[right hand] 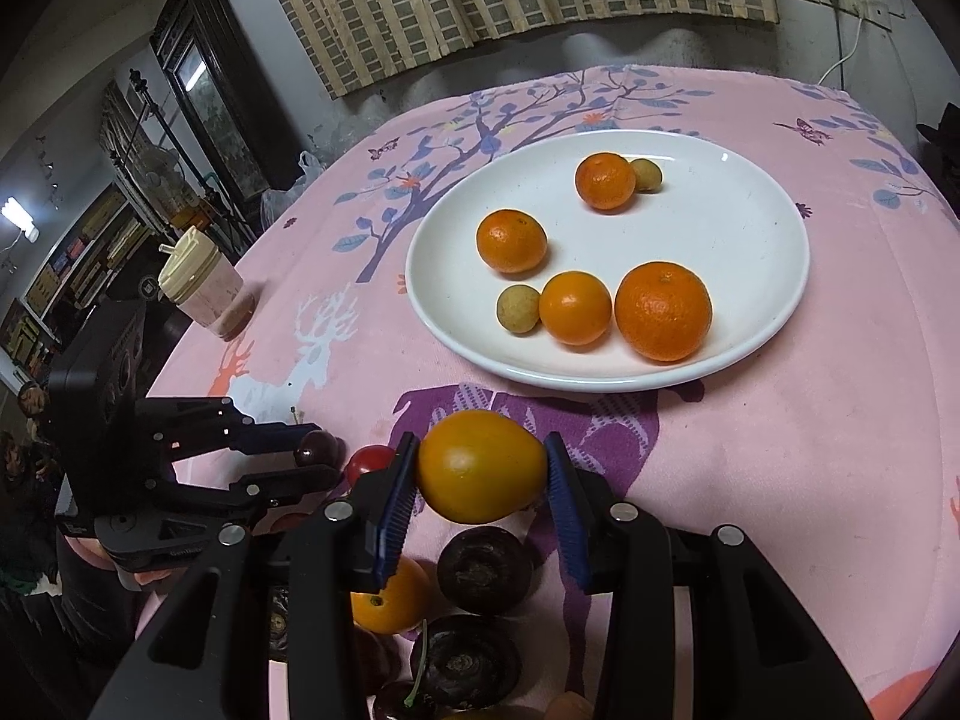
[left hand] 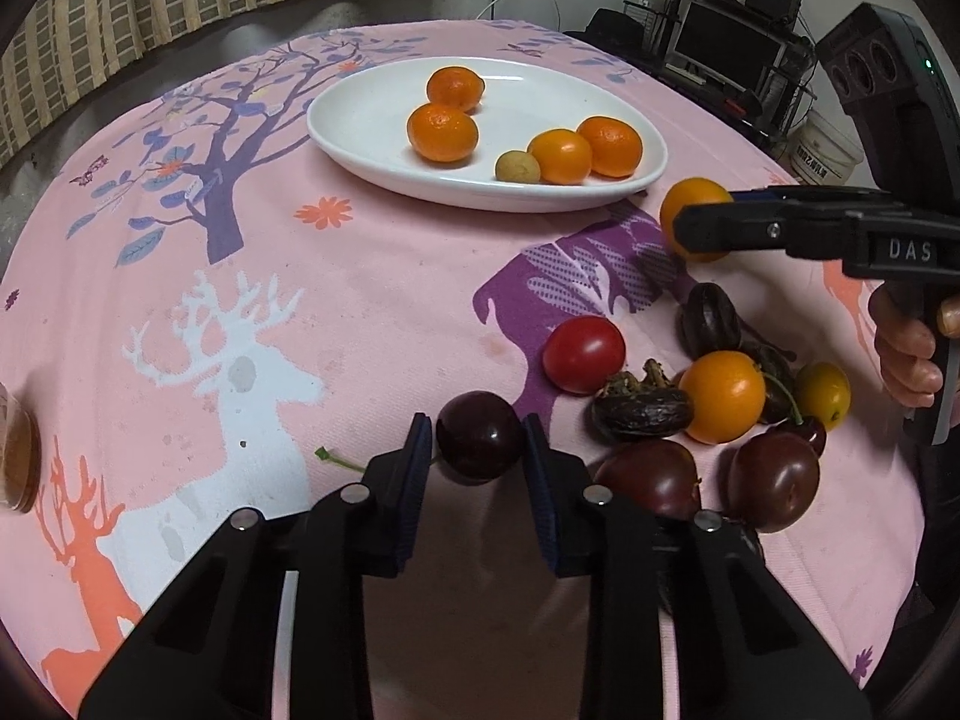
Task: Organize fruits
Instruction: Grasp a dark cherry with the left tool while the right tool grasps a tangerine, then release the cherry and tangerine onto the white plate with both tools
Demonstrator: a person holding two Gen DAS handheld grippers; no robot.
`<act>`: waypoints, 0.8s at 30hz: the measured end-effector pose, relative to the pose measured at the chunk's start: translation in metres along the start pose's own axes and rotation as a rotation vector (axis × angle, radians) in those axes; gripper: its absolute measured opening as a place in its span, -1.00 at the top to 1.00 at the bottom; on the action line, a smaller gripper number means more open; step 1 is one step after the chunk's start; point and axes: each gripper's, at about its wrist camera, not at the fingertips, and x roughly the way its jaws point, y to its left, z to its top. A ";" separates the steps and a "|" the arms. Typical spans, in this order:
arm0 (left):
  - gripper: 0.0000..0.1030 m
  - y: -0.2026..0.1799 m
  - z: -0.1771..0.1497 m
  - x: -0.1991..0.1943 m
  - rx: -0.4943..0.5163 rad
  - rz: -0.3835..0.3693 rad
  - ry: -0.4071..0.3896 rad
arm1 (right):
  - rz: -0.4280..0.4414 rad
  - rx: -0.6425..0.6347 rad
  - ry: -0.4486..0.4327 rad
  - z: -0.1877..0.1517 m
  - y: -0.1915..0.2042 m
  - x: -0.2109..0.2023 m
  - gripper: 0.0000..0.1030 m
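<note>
My left gripper (left hand: 478,441) is shut on a dark purple cherry (left hand: 479,437) and holds it just above the pink cloth; it also shows in the right wrist view (right hand: 312,456). My right gripper (right hand: 480,474) is shut on a yellow-orange tomato (right hand: 480,465), lifted above the fruit pile; the left wrist view shows it too (left hand: 696,219). A white plate (right hand: 756,228) holds several oranges (right hand: 663,309) and small tan fruits (right hand: 519,309). The pile of red tomato (left hand: 583,353), orange tomato (left hand: 723,396), dark fruits (left hand: 774,480) lies at the right.
A lidded jar (right hand: 207,291) with brownish contents stands at the table's left edge. The pink patterned cloth (left hand: 372,276) covers the round table. A wall and curtain lie behind; shelves with a monitor (left hand: 726,45) stand off the far right.
</note>
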 end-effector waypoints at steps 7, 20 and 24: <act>0.45 -0.002 0.005 -0.011 -0.015 -0.028 -0.034 | 0.007 0.033 -0.068 0.005 -0.008 -0.012 0.18; 0.45 0.015 0.154 0.039 -0.041 0.053 -0.147 | -0.145 0.143 -0.279 0.070 -0.059 0.001 0.17; -0.61 0.012 0.157 0.041 -0.037 0.133 -0.148 | -0.207 0.146 -0.244 0.072 -0.062 0.007 -0.30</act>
